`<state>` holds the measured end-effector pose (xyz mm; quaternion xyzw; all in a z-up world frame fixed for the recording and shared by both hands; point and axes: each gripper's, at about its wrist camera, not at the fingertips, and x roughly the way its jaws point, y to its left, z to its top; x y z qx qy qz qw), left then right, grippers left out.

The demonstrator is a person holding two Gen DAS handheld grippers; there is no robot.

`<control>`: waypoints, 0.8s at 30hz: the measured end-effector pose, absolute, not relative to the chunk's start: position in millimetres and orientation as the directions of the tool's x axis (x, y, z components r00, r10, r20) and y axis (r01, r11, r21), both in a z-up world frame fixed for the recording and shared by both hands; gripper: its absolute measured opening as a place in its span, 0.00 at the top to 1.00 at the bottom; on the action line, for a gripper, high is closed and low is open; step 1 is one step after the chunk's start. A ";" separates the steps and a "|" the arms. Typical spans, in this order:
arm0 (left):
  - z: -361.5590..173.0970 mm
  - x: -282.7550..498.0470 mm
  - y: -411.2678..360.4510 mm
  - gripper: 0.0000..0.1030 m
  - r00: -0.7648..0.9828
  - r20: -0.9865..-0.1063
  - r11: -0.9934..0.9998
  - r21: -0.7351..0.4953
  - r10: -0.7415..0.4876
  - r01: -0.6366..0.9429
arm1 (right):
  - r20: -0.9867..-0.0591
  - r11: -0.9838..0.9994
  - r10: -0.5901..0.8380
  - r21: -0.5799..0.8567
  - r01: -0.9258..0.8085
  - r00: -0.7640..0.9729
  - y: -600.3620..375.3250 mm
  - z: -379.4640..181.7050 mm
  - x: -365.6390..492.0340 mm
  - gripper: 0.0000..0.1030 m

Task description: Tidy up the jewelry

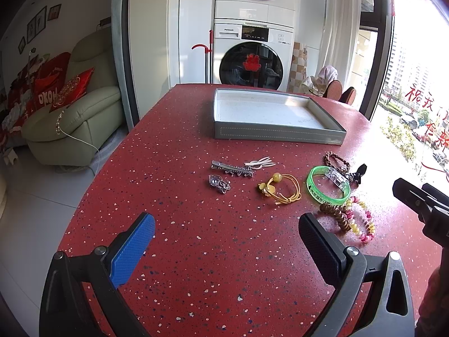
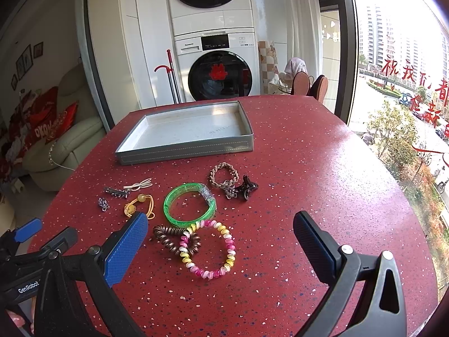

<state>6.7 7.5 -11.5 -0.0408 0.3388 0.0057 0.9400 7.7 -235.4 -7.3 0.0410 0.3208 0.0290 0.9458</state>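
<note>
An empty grey tray (image 1: 276, 134) (image 2: 185, 150) sits at the far side of the red table. In front of it lie a silver hair clip (image 1: 231, 170) (image 2: 116, 191), a silver brooch (image 1: 219, 184), a yellow cord bracelet (image 1: 280, 186) (image 2: 139, 205), a green bangle (image 1: 328, 186) (image 2: 189, 205), a brown braided bracelet (image 1: 336, 161) (image 2: 223, 175), a black clip (image 2: 247, 187), a brown coil tie (image 1: 335, 216) (image 2: 175, 238) and a pink-yellow coil tie (image 1: 362, 220) (image 2: 209, 250). My left gripper (image 1: 226, 231) is open above bare table. My right gripper (image 2: 220, 231) is open above the coil ties.
The red speckled table (image 1: 196, 252) (image 2: 322, 168) has rounded edges. A beige sofa (image 1: 73, 118) stands to the left, stacked washing machines (image 1: 252, 42) behind, and a window to the right. The right gripper's body (image 1: 421, 202) shows at the left wrist view's right edge.
</note>
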 end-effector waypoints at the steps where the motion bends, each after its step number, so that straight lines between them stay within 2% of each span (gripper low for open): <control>1: -11.7 6.6 7.4 0.00 0.772 -0.636 0.996 -0.076 -0.019 -0.038 | -0.604 0.995 0.081 0.096 -0.029 0.793 -235.2 -7.3 7.7 0.00; 24: -12.9 5.8 5.9 0.00 0.771 -0.637 0.996 -0.079 -0.020 -0.040 | -0.608 0.994 0.088 0.100 -0.034 0.789 -234.4 -9.9 7.1 0.00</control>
